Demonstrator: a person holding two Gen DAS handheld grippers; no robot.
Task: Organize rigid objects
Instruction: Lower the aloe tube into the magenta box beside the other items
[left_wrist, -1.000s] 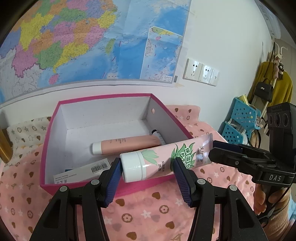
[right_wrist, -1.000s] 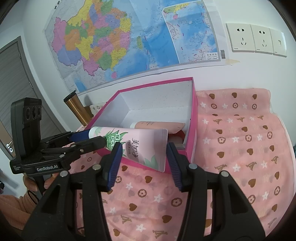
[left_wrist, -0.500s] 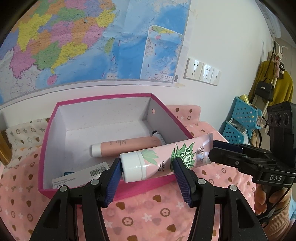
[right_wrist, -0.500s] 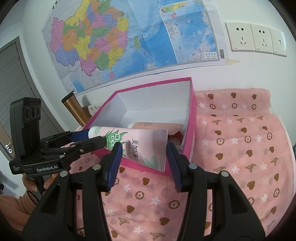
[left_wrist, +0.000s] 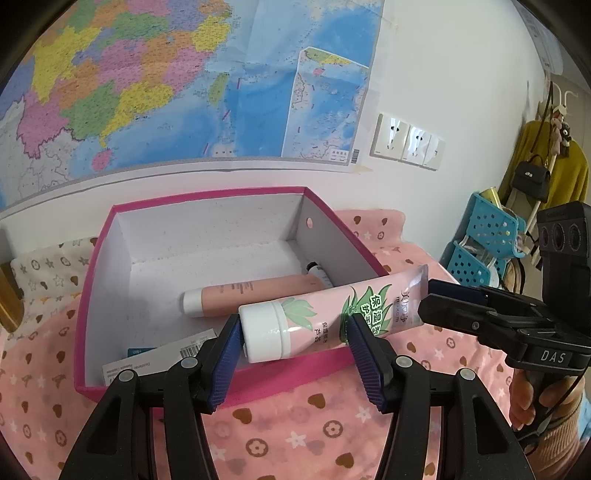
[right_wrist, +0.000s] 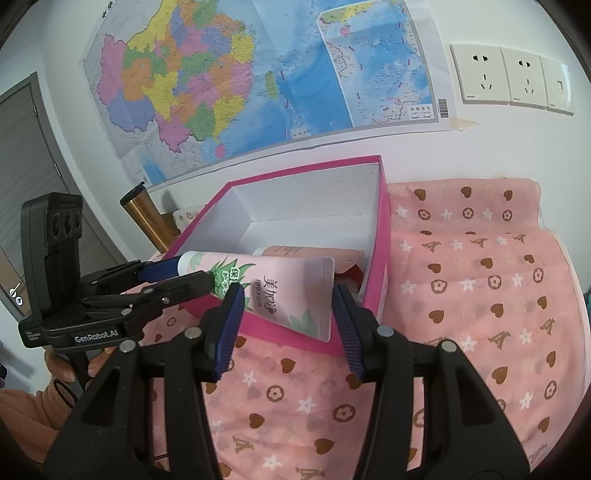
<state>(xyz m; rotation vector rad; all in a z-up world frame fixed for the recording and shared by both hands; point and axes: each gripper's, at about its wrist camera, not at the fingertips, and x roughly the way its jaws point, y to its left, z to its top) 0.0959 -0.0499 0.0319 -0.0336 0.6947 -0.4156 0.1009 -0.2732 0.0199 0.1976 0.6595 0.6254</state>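
The pink aloe tube (left_wrist: 328, 317) is held over the front rim of the pink box (left_wrist: 284, 373), with its white cap (left_wrist: 263, 331) toward the left gripper (left_wrist: 293, 341) and its crimped end toward the right gripper (right_wrist: 286, 317). In the left wrist view the cap end lies between the left jaws, the left pad meeting the cap and the right pad meeting the body; the tube is judged to be gripped there. In the right wrist view the flat end sits between the right jaws, but contact with both pads cannot be confirmed. A peach tube (left_wrist: 243, 295) and a barcoded carton (left_wrist: 159, 356) already lie in the box. The step in hand is judged to be the placing of the aloe tube. Next, the tube is to be carried past the rim, lowered beside the peach tube and released.
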